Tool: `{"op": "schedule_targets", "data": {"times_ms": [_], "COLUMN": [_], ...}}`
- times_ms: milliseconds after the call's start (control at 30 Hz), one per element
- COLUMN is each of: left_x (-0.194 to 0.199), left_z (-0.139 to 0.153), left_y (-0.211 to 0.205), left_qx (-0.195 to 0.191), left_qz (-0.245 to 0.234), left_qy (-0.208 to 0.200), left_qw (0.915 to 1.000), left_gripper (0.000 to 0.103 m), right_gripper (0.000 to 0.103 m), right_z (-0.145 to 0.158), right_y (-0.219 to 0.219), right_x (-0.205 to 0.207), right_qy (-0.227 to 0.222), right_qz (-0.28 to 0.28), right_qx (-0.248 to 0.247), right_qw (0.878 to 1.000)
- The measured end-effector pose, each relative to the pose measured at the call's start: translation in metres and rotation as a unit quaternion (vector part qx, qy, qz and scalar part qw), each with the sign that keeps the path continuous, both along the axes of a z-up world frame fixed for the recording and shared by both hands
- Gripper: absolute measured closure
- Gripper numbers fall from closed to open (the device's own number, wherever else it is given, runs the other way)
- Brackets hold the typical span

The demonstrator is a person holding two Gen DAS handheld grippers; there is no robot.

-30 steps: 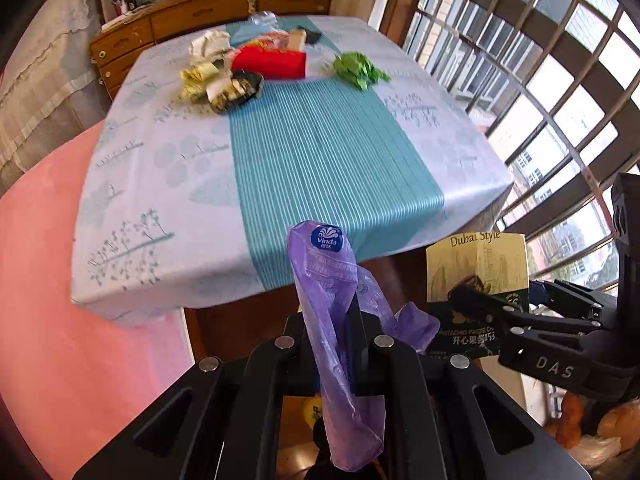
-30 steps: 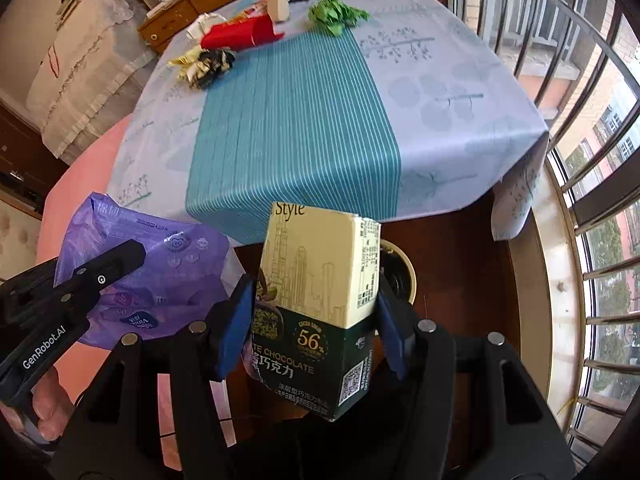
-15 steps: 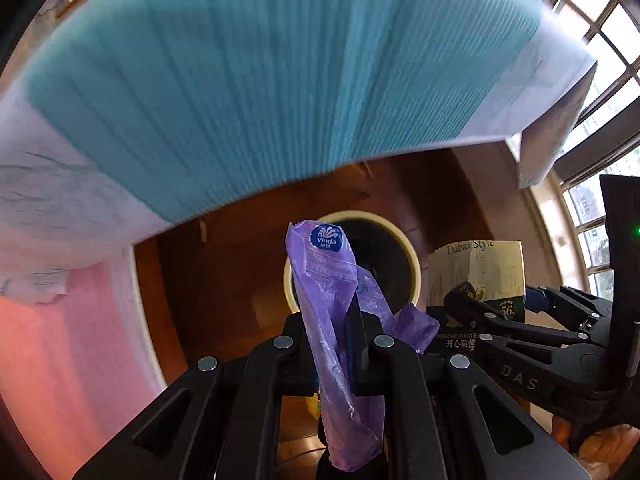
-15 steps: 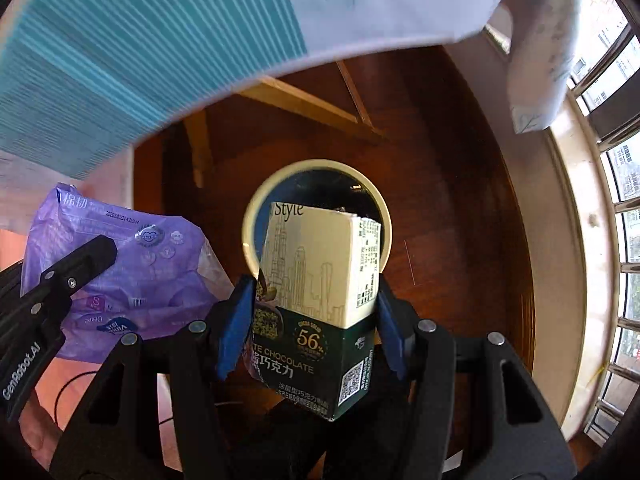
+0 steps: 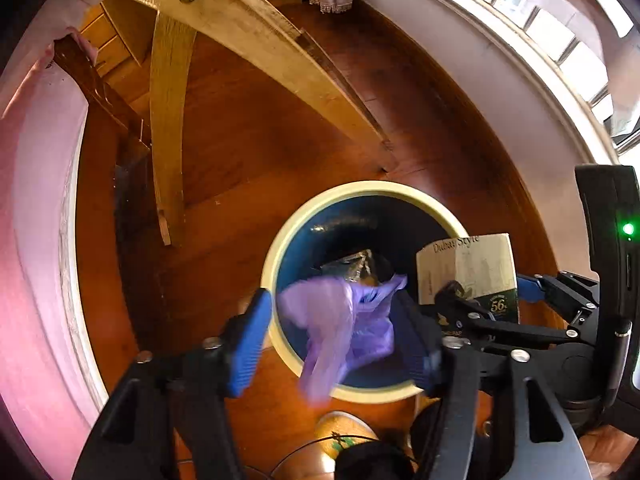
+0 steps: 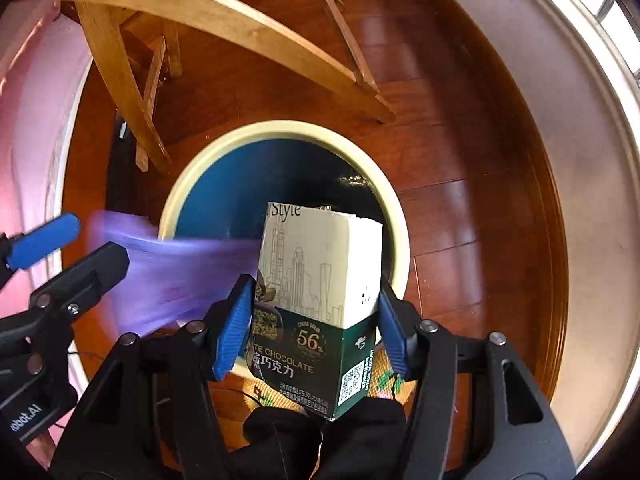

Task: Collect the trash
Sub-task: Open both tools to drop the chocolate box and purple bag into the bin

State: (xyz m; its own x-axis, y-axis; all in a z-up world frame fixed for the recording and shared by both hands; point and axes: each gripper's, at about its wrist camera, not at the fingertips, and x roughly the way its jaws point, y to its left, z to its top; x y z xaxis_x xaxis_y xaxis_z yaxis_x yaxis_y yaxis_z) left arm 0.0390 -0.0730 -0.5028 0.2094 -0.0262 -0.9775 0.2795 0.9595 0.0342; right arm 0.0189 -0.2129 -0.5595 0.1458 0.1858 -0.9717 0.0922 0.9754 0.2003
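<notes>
A round bin with a cream rim [image 5: 280, 240] and dark blue inside stands on the wood floor below both grippers; it also shows in the right wrist view [image 6: 192, 168]. My left gripper [image 5: 340, 336] is open, and the purple plastic wrapper [image 5: 340, 324] hangs loose and blurred between its blue pads over the bin. The wrapper shows as a purple blur in the right wrist view [image 6: 180, 276]. My right gripper [image 6: 316, 324] is shut on a cream and green chocolate box [image 6: 320, 280] and holds it above the bin. The box also shows in the left wrist view [image 5: 468, 268].
Some dark trash [image 5: 356, 264] lies inside the bin. Wooden table legs and braces [image 5: 168, 128] stand just behind the bin. A pink cloth [image 5: 32, 200] hangs at the left. A white window sill [image 5: 500, 80] curves along the right.
Both grippers have tipped down further, so the bin is now nearer. My left gripper has opened and let go of the purple wrapper, which is dropping. The right gripper still holds the box.
</notes>
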Motion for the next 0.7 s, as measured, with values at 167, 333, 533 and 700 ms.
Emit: {"op": "schedule_targets", "data": {"times_ms": [167,333,533,700], "left_x": [0.004,-0.003,-0.01,-0.013], "left_z": [-0.013,-0.007,0.002,0.01], "left_y": [0.015,0.034,0.046,0.053], "left_qx": [0.015,0.031,0.036,0.036], "left_qz": [0.022,0.037,0.06,0.072], "left_qy": [-0.005,-0.002,-0.006,0.008], "left_qw": [0.9996,0.9988,0.9975,0.9967], "left_gripper": [0.019,0.009,0.006,0.005], "right_gripper": [0.046,0.041,0.03,0.028], "right_z": [-0.016,-0.016,-0.002,0.012], "right_y": [0.009,0.012,0.017,0.018], "right_x": [0.004,0.005,0.006,0.007], "right_qy": [-0.003,-0.001,-0.02,-0.029], "right_qz": [0.012,0.012,0.019,0.015], "right_qx": [-0.006,-0.001,-0.015,-0.021], "right_qw": [1.0,1.0,1.0,0.999]}}
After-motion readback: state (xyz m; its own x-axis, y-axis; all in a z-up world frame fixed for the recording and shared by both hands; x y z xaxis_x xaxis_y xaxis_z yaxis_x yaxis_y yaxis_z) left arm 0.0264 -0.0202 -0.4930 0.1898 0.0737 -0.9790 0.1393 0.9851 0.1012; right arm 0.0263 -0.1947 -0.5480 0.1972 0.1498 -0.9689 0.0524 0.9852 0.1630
